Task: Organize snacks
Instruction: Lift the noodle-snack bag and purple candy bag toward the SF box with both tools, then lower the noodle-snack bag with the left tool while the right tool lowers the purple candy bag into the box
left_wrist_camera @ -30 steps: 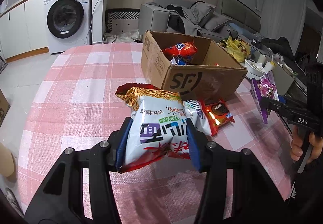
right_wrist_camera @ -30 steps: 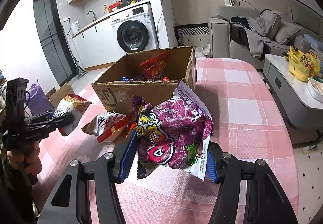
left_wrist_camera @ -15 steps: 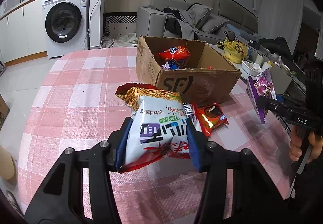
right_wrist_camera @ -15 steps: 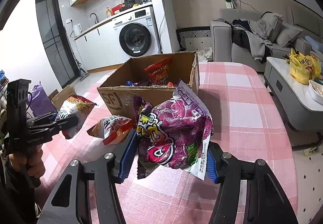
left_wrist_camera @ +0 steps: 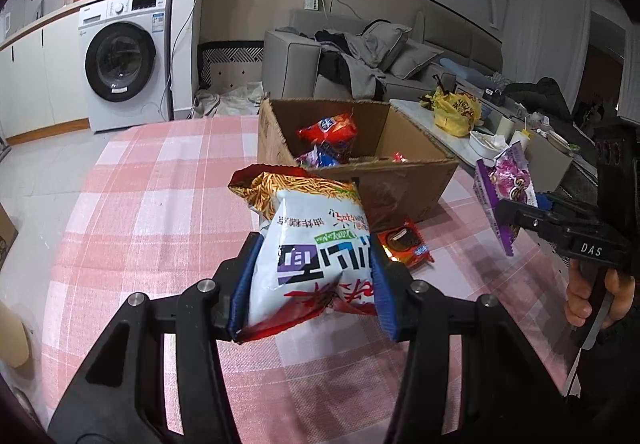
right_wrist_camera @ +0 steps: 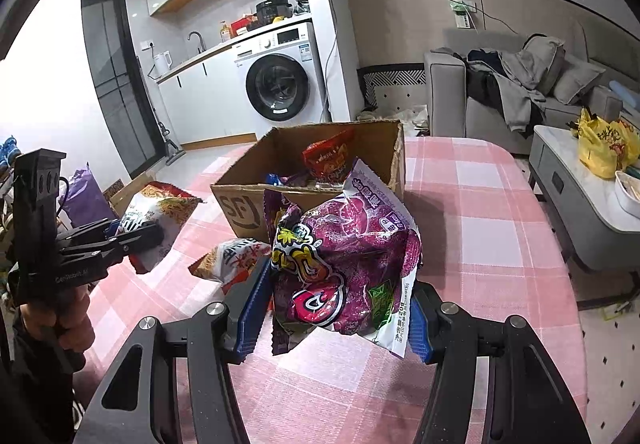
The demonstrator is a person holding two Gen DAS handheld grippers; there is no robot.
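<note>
**Two snack bags held above the table, box behind them**

The left gripper (left_wrist_camera: 312, 284) is clenched on a white bag (left_wrist_camera: 316, 244) of fried sticks. The bag stands with its long axis pointing away from the camera and up, its print upside down, above the pink checked table (left_wrist_camera: 160, 204). Beyond it stands the open box (left_wrist_camera: 404, 180) with a red bag (left_wrist_camera: 330, 130) inside; an orange packet (left_wrist_camera: 404, 242) lies flat beside the box. The right gripper (right_wrist_camera: 336, 308) grasps a purple bag (right_wrist_camera: 348, 256), upright and a little crumpled, in front of the box.
</note>
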